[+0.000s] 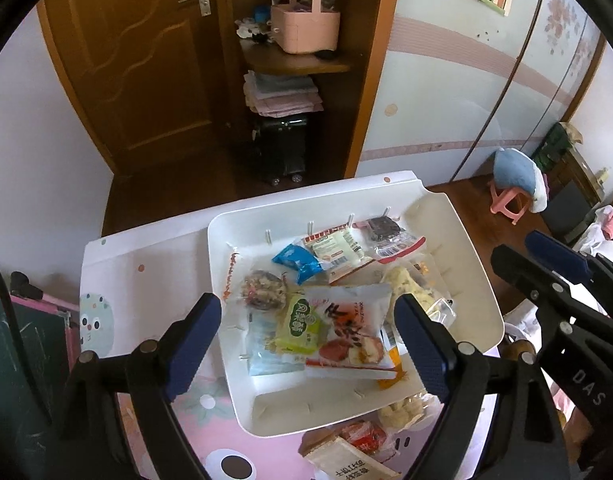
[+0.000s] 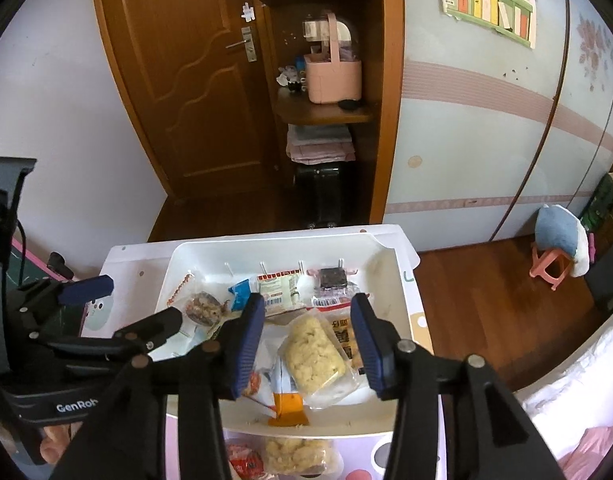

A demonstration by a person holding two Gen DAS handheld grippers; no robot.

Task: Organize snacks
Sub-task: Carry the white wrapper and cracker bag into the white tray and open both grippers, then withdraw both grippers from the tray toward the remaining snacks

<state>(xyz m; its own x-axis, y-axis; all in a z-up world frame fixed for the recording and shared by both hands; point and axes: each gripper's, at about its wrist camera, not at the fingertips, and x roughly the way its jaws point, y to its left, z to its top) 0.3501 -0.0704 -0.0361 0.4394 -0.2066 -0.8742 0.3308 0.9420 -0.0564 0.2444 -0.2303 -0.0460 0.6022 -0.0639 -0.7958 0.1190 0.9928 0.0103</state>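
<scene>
A white plastic tray [image 1: 472, 280] sits on a small pink and white table [image 1: 154, 248] and holds several snack packs. My left gripper [image 1: 310, 344] is open and empty above the tray, over a green pack [image 1: 300, 324] and a white pack with red print [image 1: 352, 332]. My right gripper [image 2: 308, 344] is open and empty above a clear bag of pale yellow puffed snack [image 2: 312, 354] and an orange pack [image 2: 288, 410]. A blue pack [image 1: 298, 262] and a dark brownie pack [image 2: 332, 278] lie at the tray's far side. Each gripper shows in the other's view.
More snack packs lie on the table in front of the tray [image 1: 358, 444]. A wooden door [image 2: 178, 80] and a shelf with a pink basket [image 2: 332, 76] stand behind. A pink stool with a cushion [image 2: 556, 248] stands at the right on the wood floor.
</scene>
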